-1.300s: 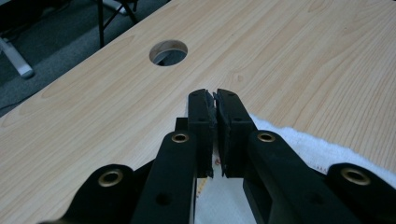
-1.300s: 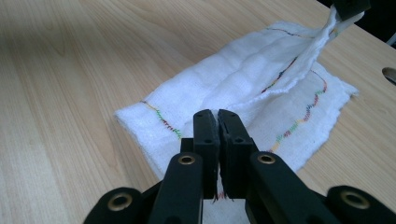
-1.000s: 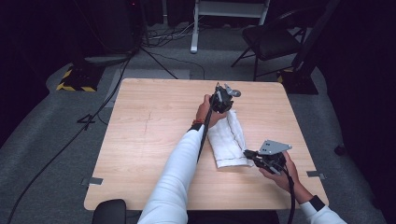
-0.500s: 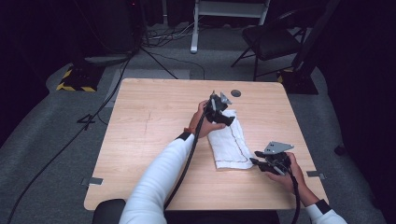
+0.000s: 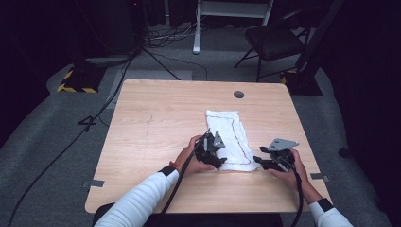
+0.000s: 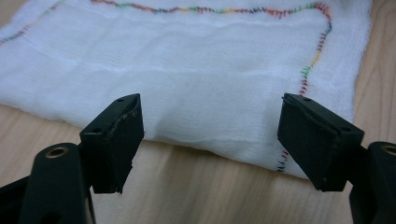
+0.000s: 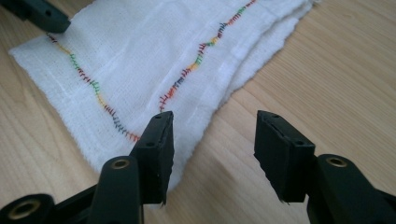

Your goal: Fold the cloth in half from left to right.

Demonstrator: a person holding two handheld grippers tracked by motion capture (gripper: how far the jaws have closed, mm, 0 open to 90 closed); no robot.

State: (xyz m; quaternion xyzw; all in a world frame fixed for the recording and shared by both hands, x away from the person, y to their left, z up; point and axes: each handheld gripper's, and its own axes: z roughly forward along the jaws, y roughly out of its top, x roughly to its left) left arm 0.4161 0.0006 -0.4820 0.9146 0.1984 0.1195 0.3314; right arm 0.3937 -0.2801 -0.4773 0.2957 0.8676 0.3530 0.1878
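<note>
A folded white gauze cloth (image 5: 231, 138) with a multicoloured stitched line lies flat on the light wooden table (image 5: 156, 127), right of the middle of the high view, running from mid-frame down toward the lower right. In the left gripper view the cloth (image 6: 196, 70) fills the upper part of the frame, its near edge crossing just above the jaw tips, its stitched seam along the top and down the right side. In the right gripper view the cloth (image 7: 154, 60) spreads over the upper left, with one corner reaching down to the left jaw.

The left gripper (image 5: 213, 152) sits at the cloth's lower left edge in the high view, held by a hand (image 5: 191, 158) with a white sleeve. Its jaws stand wide apart, having just been opening, with nothing clamped; in its own view the left gripper (image 6: 210, 140) has the cloth's edge just beyond the tips.

The right gripper (image 5: 265, 161) rests just beside the cloth's lower right corner, held by the other hand (image 5: 291, 172). Its jaws have also just been opening and stand apart, gripping nothing; in its own view the right gripper (image 7: 210, 154) has bare wood between the tips, and the left jaw overlaps the cloth's corner.

A round dark grommet (image 5: 239, 94) sits in the table near its far edge. Beyond it, in the upper right, stands a black chair (image 5: 274, 42) on grey floor.
</note>
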